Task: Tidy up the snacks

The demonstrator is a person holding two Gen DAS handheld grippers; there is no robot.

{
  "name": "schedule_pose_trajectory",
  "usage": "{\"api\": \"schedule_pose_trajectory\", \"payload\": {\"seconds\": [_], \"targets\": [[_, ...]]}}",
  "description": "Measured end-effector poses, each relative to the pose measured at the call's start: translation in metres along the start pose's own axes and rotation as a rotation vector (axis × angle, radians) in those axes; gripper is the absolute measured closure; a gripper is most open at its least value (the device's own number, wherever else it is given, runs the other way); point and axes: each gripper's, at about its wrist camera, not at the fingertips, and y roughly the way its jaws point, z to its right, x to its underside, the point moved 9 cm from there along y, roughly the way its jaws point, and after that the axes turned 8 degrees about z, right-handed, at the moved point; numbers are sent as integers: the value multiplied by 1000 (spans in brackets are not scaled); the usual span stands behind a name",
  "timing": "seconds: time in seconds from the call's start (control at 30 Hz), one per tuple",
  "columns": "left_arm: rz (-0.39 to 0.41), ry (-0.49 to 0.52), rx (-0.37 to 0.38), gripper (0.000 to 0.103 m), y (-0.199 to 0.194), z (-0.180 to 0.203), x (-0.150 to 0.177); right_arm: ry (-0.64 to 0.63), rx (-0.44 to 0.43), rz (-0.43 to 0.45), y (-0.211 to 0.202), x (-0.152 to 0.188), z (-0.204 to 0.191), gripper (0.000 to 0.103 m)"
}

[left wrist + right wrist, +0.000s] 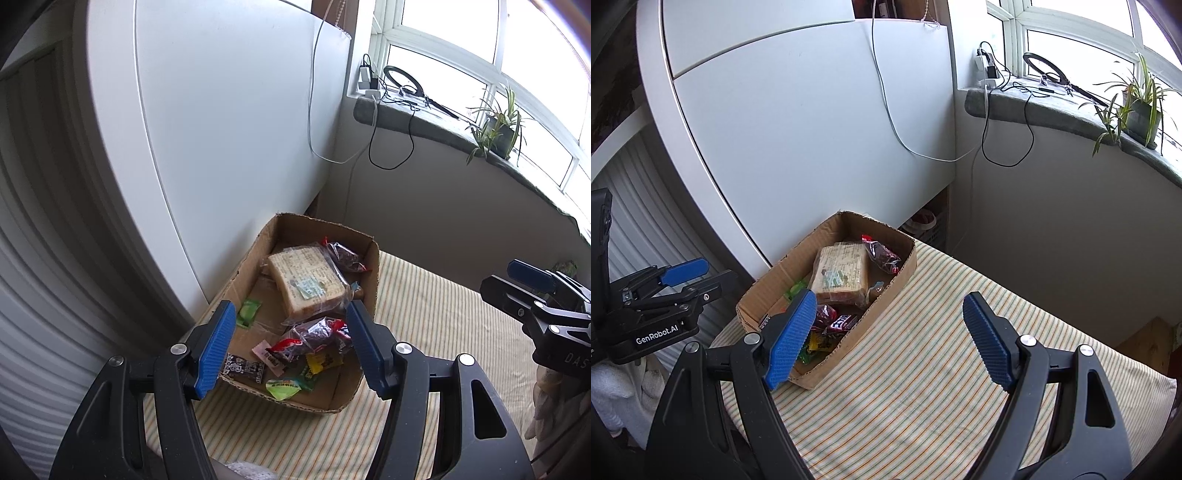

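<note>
An open cardboard box (240,280) (886,306) sits on the striped tablecloth (923,369) against a white cabinet. Inside lie a wrapped block of sliced bread (306,284) (842,273), two clear bags of dark red snacks (345,256) (314,334), and several small packets, including a green one (248,313) and a yellow one (324,361). My left gripper (291,347) hangs open above the box's near end, holding nothing. My right gripper (890,341) is open and empty over the cloth, just right of the box. Its left pad hides some packets.
A white cabinet (812,129) stands behind the box. A stone windowsill (1052,107) carries a ring light (1047,66), chargers with dangling cables, and a potted plant (1137,110). A basket (923,221) sits in the gap below the cabinet. Striped cloth stretches right of the box.
</note>
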Motion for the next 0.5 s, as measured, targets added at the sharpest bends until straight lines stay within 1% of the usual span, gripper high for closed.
{"api": "schedule_pose_trajectory", "payload": {"seconds": [0.5], "targets": [[6, 4, 3, 41, -5, 3, 0, 7, -3, 1, -2, 1, -1, 19]]}}
